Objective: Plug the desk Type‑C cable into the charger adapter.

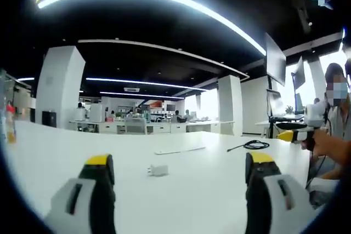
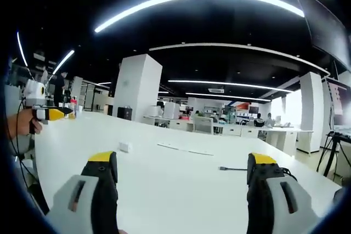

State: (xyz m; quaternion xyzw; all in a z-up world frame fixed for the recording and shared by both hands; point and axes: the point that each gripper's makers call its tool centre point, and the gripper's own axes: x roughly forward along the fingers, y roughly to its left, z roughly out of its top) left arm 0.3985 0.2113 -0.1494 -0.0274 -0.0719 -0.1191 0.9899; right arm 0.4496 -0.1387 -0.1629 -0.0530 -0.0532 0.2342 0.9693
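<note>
The small white charger adapter (image 1: 158,170) lies on the white desk (image 1: 66,152), just ahead of my left gripper (image 1: 179,161), which is open with nothing between its yellow-tipped jaws. The black Type-C cable (image 1: 253,145) lies coiled further back to the right. In the right gripper view the adapter (image 2: 125,147) sits far left and the cable's plug end (image 2: 222,167) points left, its coil partly hidden behind a jaw. My right gripper (image 2: 181,160) is open and holds nothing. Each gripper appears at the edge of the other's view, held in a hand (image 1: 329,145).
A thin white strip (image 1: 179,150) lies flat mid-desk beyond the adapter. An orange bottle (image 1: 10,124) stands at the desk's left edge. Monitors on stands (image 1: 276,61) and a seated person (image 1: 339,108) are to the right. A white pillar (image 2: 138,86) and office desks are behind.
</note>
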